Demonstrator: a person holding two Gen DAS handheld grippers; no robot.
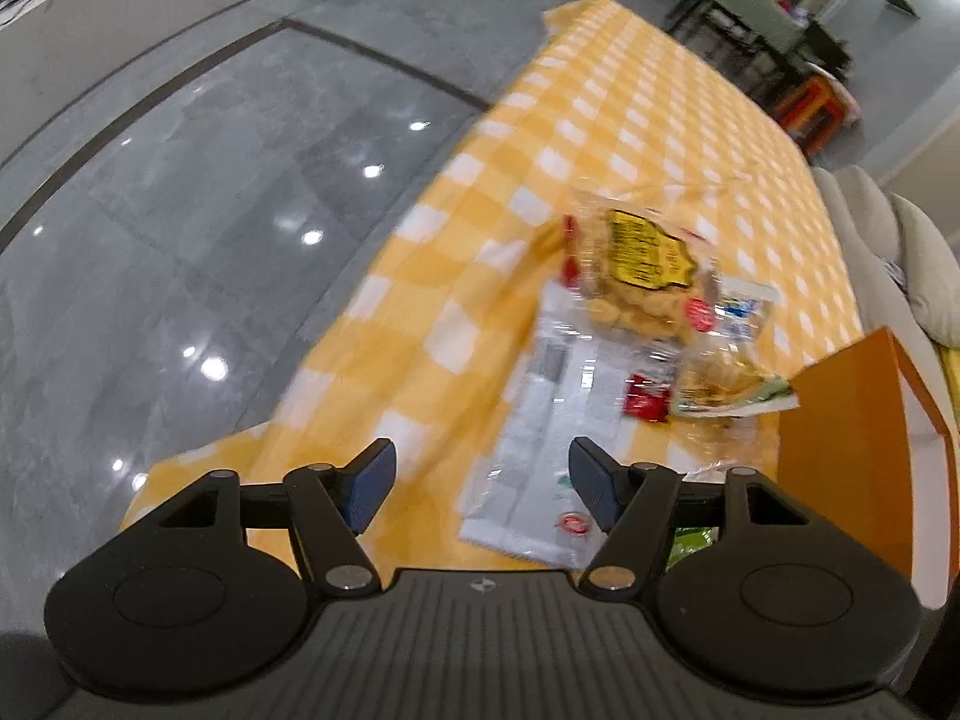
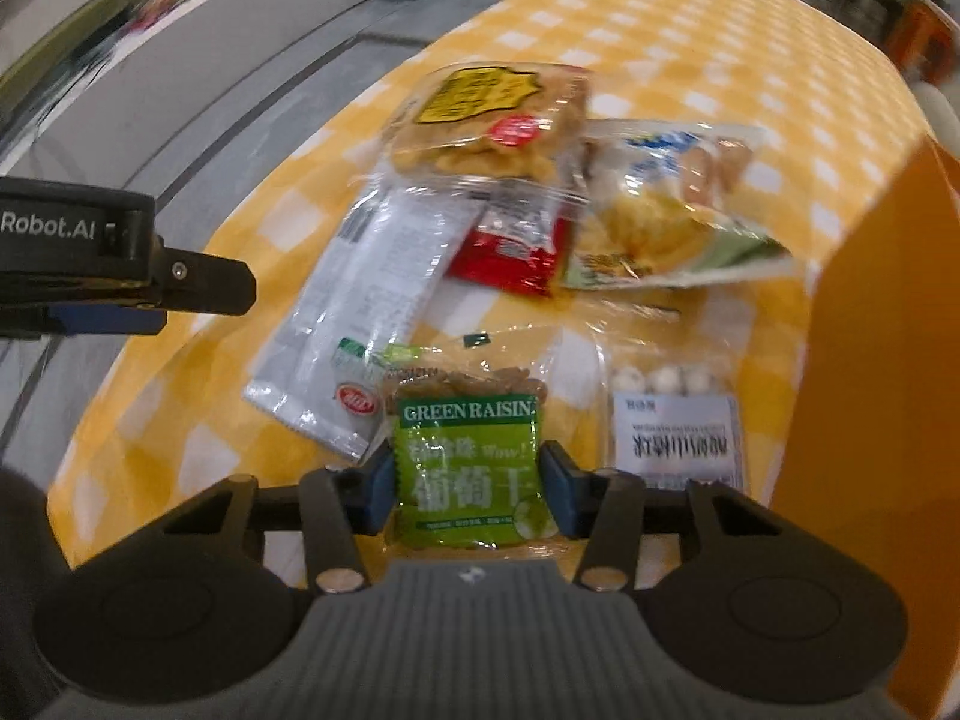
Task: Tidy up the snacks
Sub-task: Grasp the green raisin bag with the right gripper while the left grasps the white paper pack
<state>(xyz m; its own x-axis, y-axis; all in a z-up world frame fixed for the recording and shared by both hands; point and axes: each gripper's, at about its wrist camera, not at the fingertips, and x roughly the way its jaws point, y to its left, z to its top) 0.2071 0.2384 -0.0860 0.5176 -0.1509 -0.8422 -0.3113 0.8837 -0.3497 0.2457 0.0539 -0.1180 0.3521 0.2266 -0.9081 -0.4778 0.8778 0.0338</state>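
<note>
Several snack packets lie on the yellow checked tablecloth (image 2: pixel 660 18). My right gripper (image 2: pixel 468 471) is shut on a green raisin packet (image 2: pixel 468 468), with a blue pad against each of its side edges. Behind it lie a silver packet (image 2: pixel 360 300), a red packet (image 2: pixel 510 252), a clear bag of puffs with a yellow label (image 2: pixel 480 120), a chips bag (image 2: pixel 660 210) and a clear packet of white balls (image 2: pixel 672 420). My left gripper (image 1: pixel 480 468) hangs open over the near end of the silver packet (image 1: pixel 540 420), with nothing between its pads; its finger (image 2: pixel 180 282) shows in the right wrist view.
An orange box (image 1: pixel 852 438) stands at the right edge of the table, close beside the packets. The tablecloth (image 1: pixel 600 120) ends at the left over a shiny grey floor (image 1: pixel 180 210). Pale cushions (image 1: pixel 924 276) lie beyond the box.
</note>
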